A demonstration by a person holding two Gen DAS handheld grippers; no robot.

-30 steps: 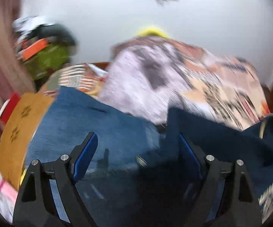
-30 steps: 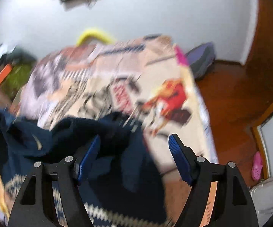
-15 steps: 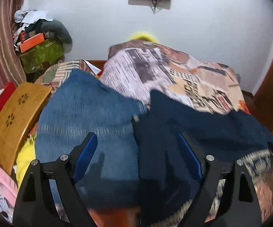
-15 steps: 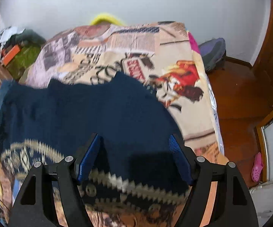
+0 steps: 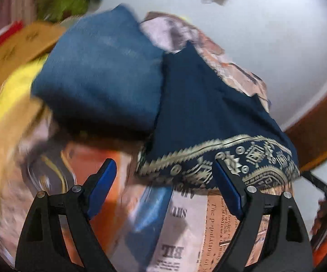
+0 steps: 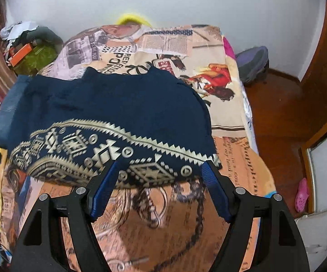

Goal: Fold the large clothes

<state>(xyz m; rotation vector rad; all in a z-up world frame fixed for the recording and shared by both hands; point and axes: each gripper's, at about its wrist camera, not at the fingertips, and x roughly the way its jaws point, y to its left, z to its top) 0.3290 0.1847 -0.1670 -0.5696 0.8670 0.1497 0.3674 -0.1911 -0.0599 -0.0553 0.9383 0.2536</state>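
A navy garment (image 6: pixel 118 104) with a gold patterned hem (image 6: pixel 109 149) lies spread flat on the newspaper-print bed sheet (image 6: pixel 231 156). My right gripper (image 6: pixel 160 166) stands open just short of that hem, above the sheet, with nothing pressed between its blue pads (image 6: pixel 102 188). My left gripper (image 5: pixel 163 165) is open too, over the sheet near the left end of the navy garment (image 5: pixel 208 113). Only its right fingertip overlaps the hem (image 5: pixel 254 156). A folded blue denim piece (image 5: pixel 100 74) lies beside the navy garment on its left.
A wooden floor (image 6: pixel 283 113) runs along the bed's right side, with a purple bag (image 6: pixel 252 61) and a pink slipper (image 6: pixel 301 195). Left of the bed are a wooden board (image 5: pixel 16 52), yellow cloth (image 5: pixel 13 90) and a clutter pile (image 6: pixel 29 52). A white wall stands behind.
The navy garment was bunched at the grippers a second ago and now lies spread flat. Both grippers have drawn back to its hem. The left view has rolled and slid leftward.
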